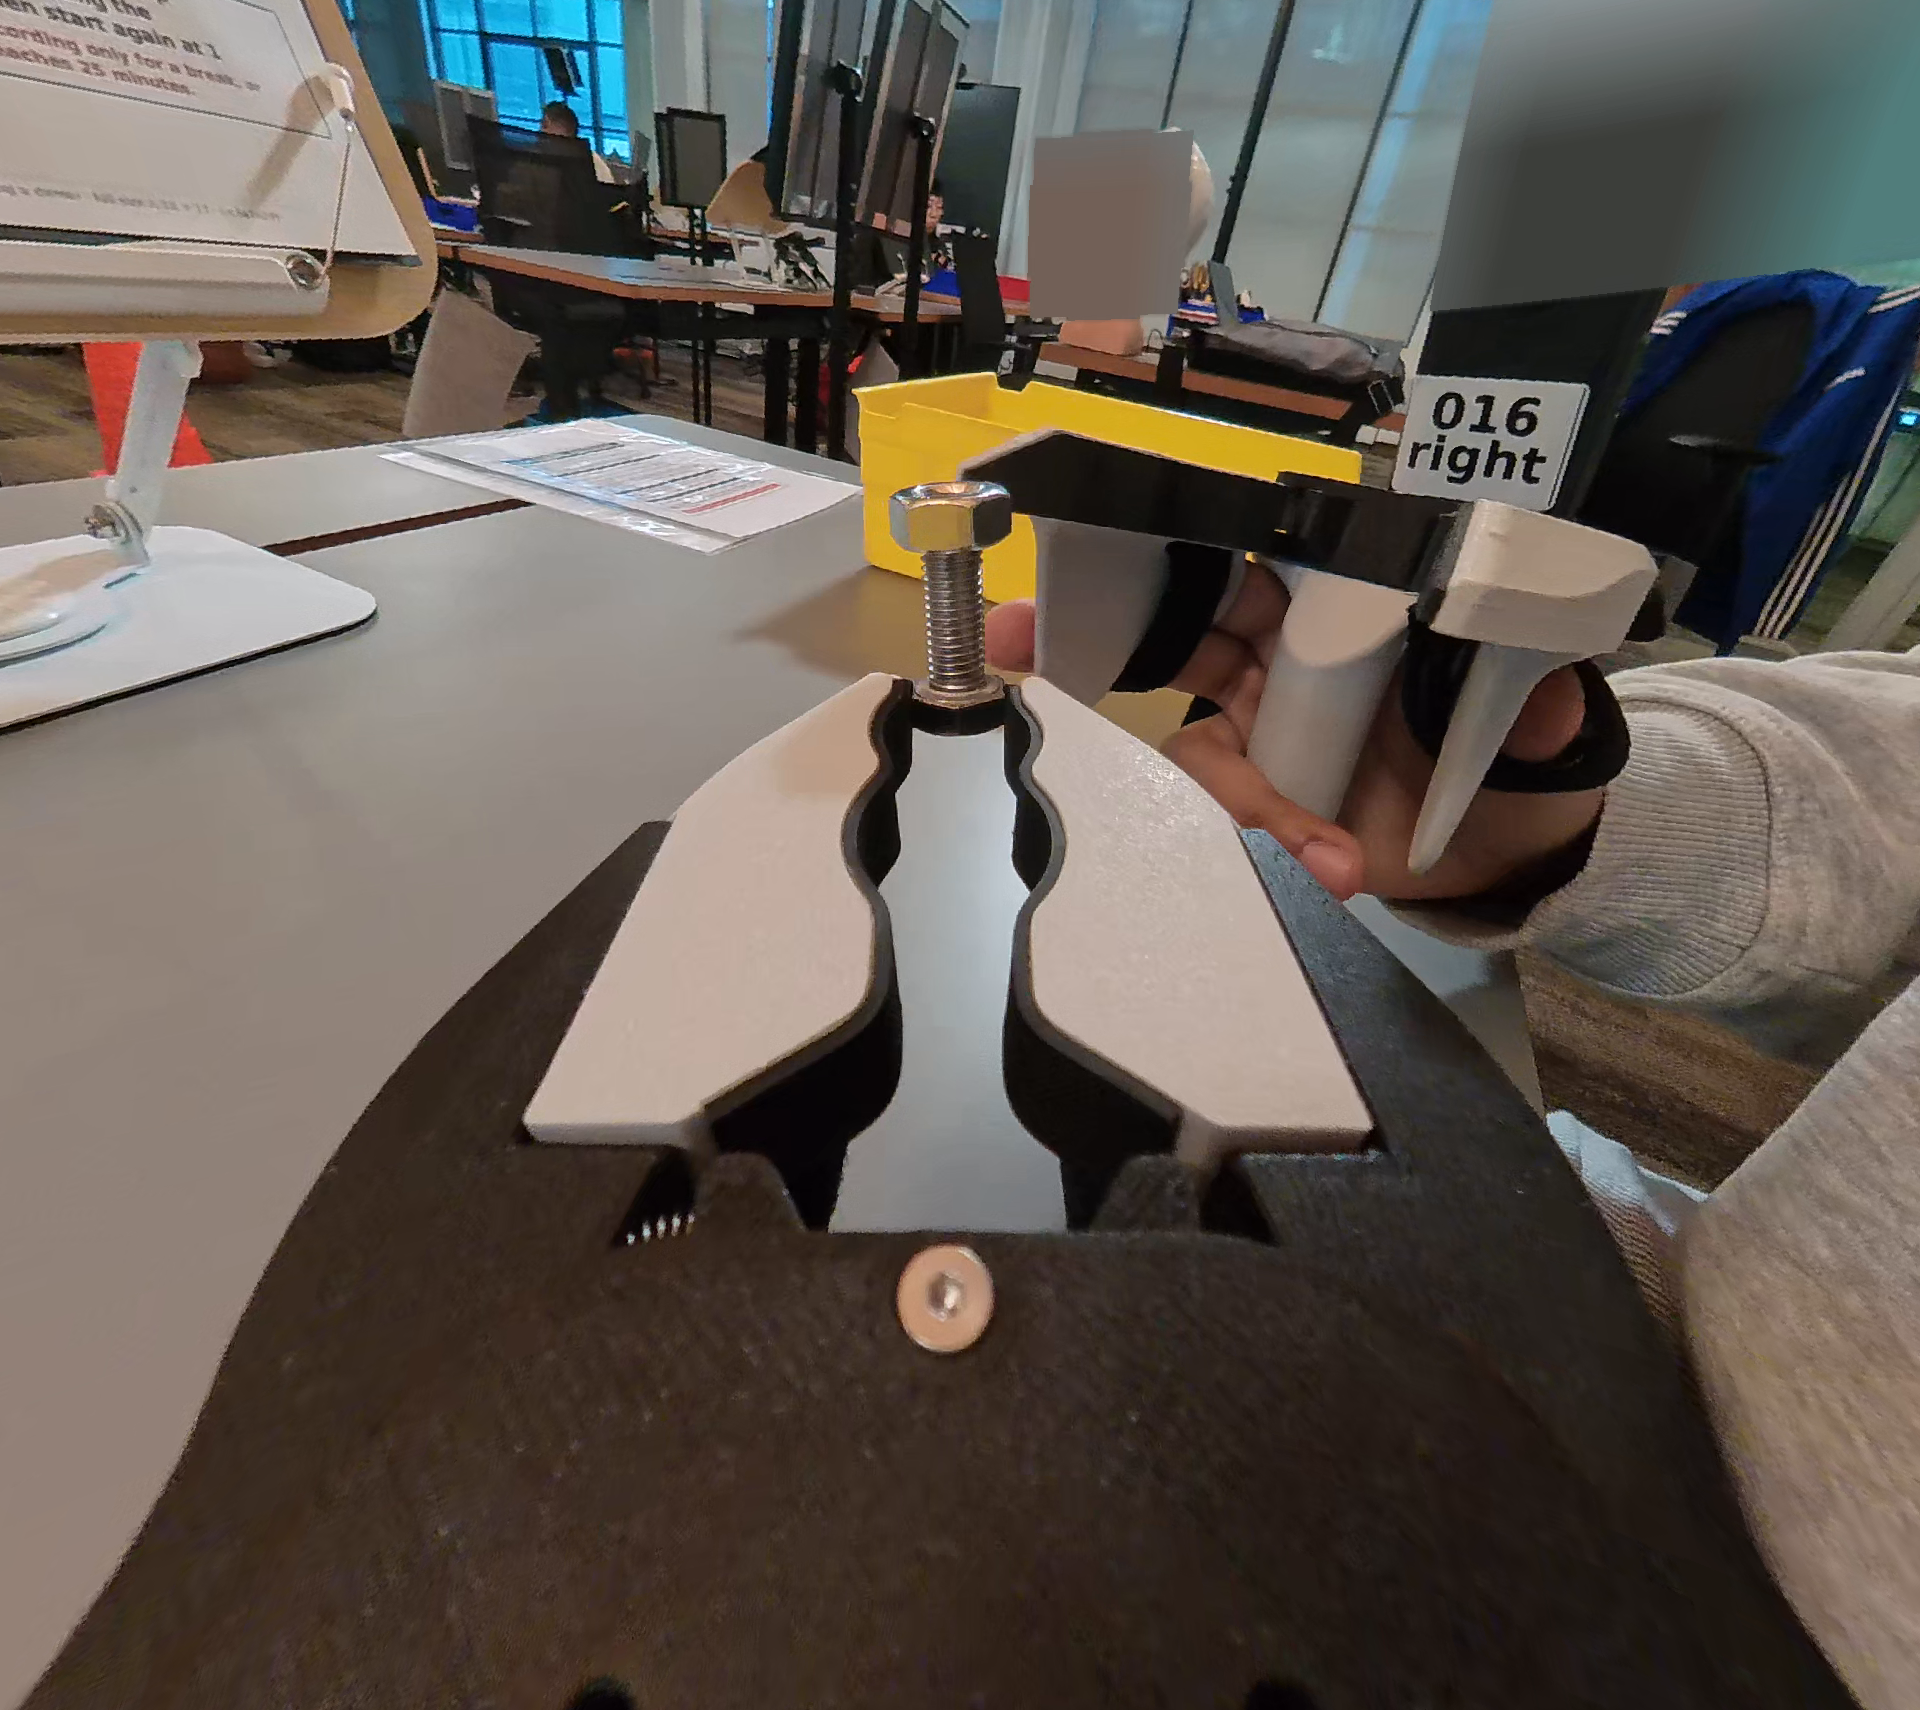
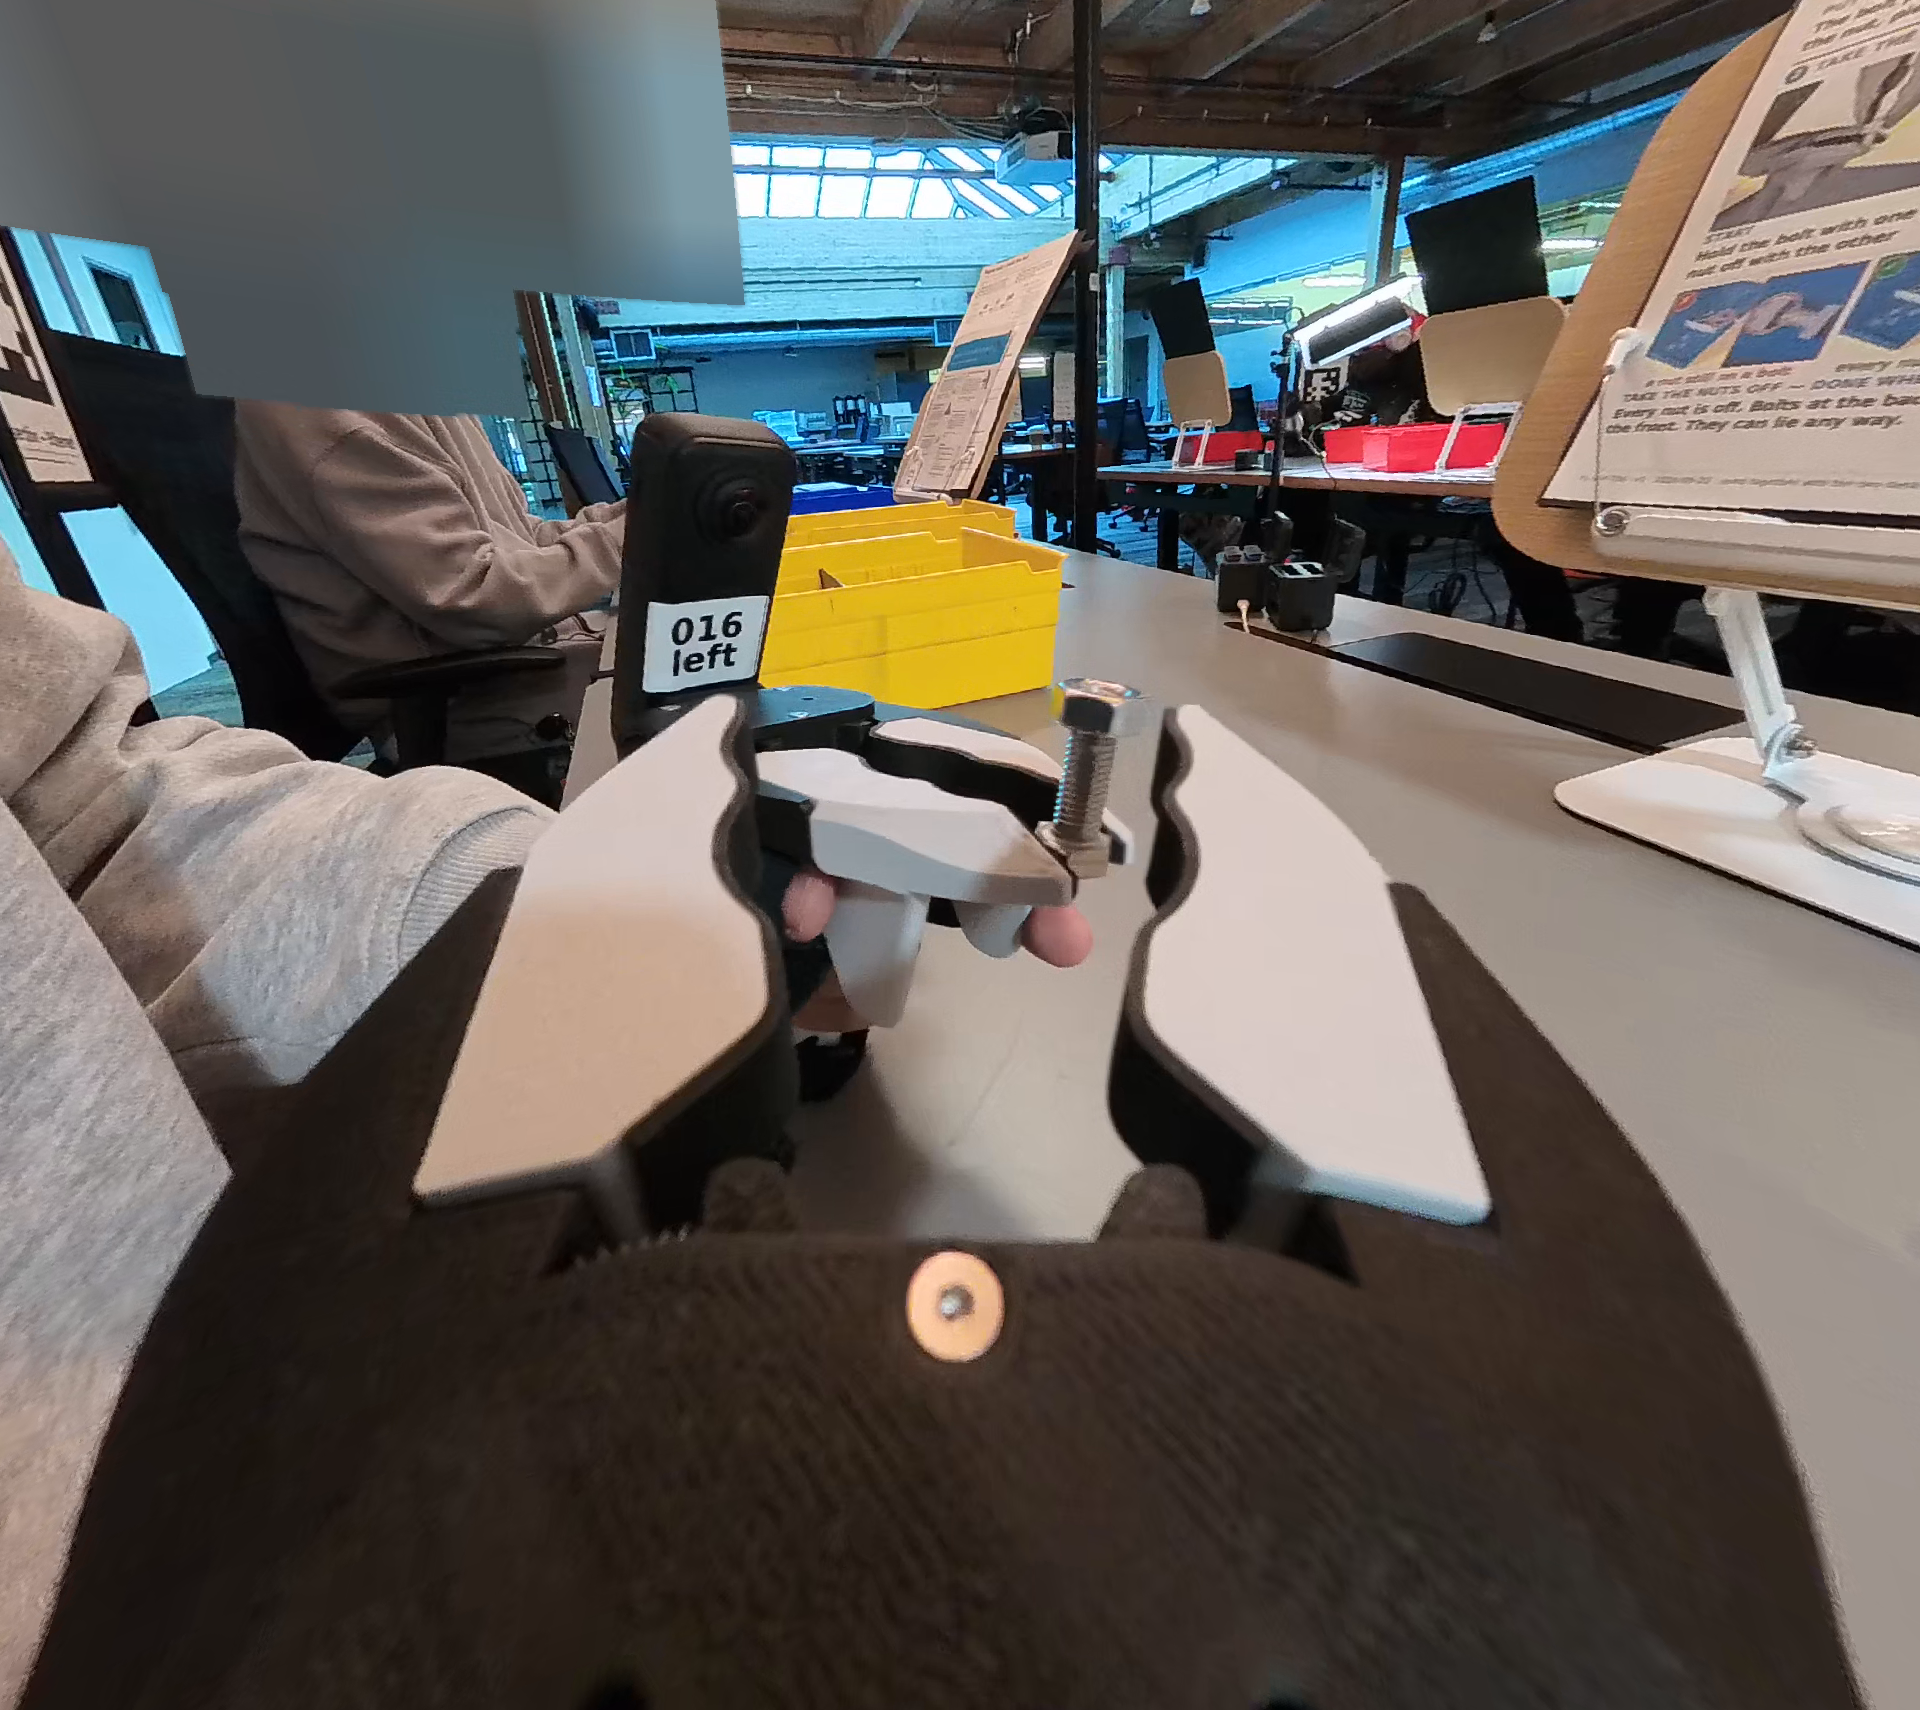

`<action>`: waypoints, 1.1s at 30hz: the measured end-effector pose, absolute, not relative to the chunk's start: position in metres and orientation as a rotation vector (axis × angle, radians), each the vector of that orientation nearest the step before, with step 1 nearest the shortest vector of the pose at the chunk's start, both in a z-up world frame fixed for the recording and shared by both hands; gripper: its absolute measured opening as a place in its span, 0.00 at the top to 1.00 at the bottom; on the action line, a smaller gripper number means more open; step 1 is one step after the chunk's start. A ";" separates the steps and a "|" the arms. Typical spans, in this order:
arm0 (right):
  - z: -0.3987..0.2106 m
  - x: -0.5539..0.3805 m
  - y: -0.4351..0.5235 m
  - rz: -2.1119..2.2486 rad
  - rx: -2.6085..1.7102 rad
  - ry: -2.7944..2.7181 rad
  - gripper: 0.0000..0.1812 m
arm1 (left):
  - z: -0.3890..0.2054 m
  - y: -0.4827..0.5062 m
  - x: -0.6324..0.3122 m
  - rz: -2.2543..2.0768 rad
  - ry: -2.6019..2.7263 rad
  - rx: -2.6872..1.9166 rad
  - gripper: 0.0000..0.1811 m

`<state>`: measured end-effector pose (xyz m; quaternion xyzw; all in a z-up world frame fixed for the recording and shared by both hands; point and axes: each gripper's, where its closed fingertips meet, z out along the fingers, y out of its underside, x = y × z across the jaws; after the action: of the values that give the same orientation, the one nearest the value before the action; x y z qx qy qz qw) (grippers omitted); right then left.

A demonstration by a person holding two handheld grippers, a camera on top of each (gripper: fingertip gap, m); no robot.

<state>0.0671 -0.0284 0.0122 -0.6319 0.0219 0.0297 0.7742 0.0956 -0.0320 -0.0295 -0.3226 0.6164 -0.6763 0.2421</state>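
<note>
While my left hand-held gripper (image 1: pixel 958 704) clamps the nut (image 1: pixel 957 696), the bolt (image 1: pixel 952 590) stands upright. My right hand-held gripper (image 2: pixel 1153 787) gapes released beside it; a glancing touch could tilt the bolt.

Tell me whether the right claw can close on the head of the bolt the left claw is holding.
Probably yes. The right claw is open with the upright bolt between its tips, the hex head exposed. The left claw is shut on the nut at the bolt's lower end, well below the head. Nothing blocks the way.

Bare grey table (image 2: pixel 1455 985) right of upright bolt (image 2: pixel 1086 767); yellow bin (image 2: pixel 914 621) blocks behind
</note>
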 end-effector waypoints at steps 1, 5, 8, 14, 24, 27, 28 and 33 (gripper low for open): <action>0.012 0.067 -0.028 0.065 -1.368 0.049 0.59 | -0.030 -0.033 0.095 -1.851 1.690 -0.877 0.90; 0.010 0.065 -0.026 0.065 -1.376 0.040 0.57 | -0.030 -0.037 0.092 -1.854 1.713 -0.857 0.90; 0.010 0.063 -0.025 0.067 -1.379 0.032 0.57 | -0.031 -0.040 0.090 -1.847 1.732 -0.830 0.90; 0.010 0.061 -0.025 0.072 -1.378 0.025 0.57 | -0.031 -0.043 0.088 -1.850 1.750 -0.820 0.90; 0.014 0.065 -0.030 0.066 -1.360 0.039 0.64 | -0.032 -0.030 0.097 -1.857 1.697 -0.915 0.90; 0.013 0.068 -0.029 0.063 -1.362 0.052 0.61 | -0.032 -0.034 0.094 -1.841 1.717 -0.879 0.90; 0.012 0.068 -0.029 0.061 -1.364 0.051 0.59 | -0.032 -0.035 0.093 -1.837 1.725 -0.865 0.90; 0.008 0.061 -0.023 0.053 -1.393 0.014 0.57 | -0.032 -0.041 0.089 -1.835 1.750 -0.820 0.90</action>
<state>0.0607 -0.0233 0.0077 -0.6413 0.0065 0.0244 0.7669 0.0894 -0.0407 -0.0316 -0.2991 0.6381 -0.6690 0.2361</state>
